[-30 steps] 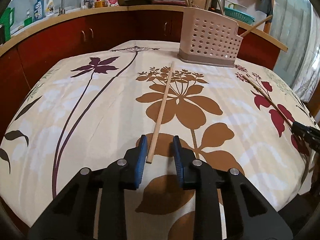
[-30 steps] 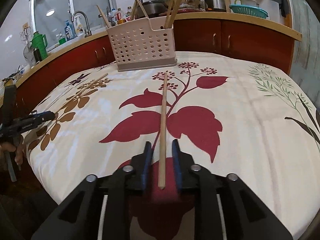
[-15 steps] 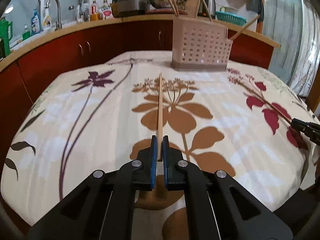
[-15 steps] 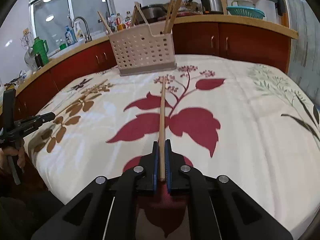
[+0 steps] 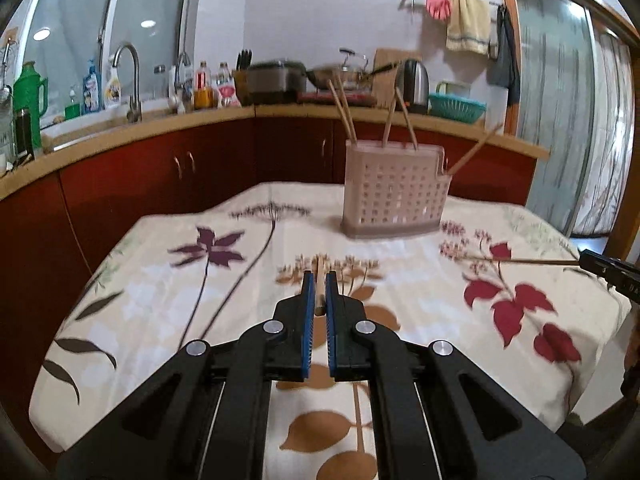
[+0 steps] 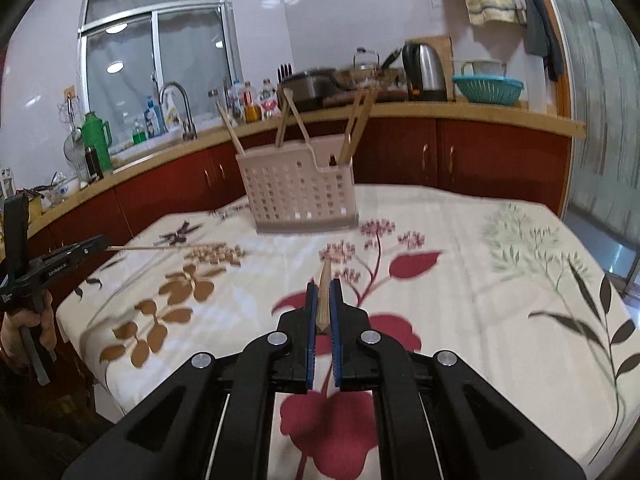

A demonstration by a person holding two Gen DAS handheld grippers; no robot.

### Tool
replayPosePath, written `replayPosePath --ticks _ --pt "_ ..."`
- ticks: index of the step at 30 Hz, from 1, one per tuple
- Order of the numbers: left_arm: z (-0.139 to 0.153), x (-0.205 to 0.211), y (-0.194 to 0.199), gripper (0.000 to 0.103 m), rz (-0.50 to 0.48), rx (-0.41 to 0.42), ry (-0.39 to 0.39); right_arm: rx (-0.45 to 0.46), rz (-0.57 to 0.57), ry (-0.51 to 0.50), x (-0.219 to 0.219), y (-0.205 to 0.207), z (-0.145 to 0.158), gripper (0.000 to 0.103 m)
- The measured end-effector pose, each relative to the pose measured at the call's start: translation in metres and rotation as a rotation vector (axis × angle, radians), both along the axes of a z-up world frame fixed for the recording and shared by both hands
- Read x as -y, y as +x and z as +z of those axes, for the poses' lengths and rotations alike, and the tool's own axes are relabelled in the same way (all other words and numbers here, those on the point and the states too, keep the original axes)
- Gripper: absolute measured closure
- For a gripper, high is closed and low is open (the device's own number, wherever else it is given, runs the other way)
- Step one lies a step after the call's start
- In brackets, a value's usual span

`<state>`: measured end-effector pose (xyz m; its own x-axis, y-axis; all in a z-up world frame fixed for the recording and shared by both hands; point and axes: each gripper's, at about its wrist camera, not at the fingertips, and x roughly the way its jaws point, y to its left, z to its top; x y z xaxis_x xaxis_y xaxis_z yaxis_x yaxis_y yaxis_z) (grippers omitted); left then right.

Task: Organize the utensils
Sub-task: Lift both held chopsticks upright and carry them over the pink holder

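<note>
Both claws are clamped on one chopstick each: the left gripper (image 5: 319,280) on the left chopstick (image 5: 319,276), the right gripper (image 6: 324,290) on the right chopstick (image 6: 325,280), both lifted clear of the floral tablecloth (image 5: 400,272). Only the right wrist view shows the hand (image 6: 24,328) gripping the left handle. Five chopsticks are counted in the perforated holder (image 5: 394,196) at the table's far edge.

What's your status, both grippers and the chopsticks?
Left gripper shut on chopstick. Right gripper shut on second chopstick. Path to utensil holder clear.
</note>
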<state>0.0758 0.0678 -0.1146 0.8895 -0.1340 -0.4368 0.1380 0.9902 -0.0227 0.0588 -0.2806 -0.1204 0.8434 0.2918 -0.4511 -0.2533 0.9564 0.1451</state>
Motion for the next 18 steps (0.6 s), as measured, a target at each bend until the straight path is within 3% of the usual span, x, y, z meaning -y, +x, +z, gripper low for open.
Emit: replayPosePath --ticks 18 --pt "0.049 0.003 0.060 0.097 -0.003 0.138 -0.035 0.160 0.027 0.020 -0.016 0.063 0.055 0.096"
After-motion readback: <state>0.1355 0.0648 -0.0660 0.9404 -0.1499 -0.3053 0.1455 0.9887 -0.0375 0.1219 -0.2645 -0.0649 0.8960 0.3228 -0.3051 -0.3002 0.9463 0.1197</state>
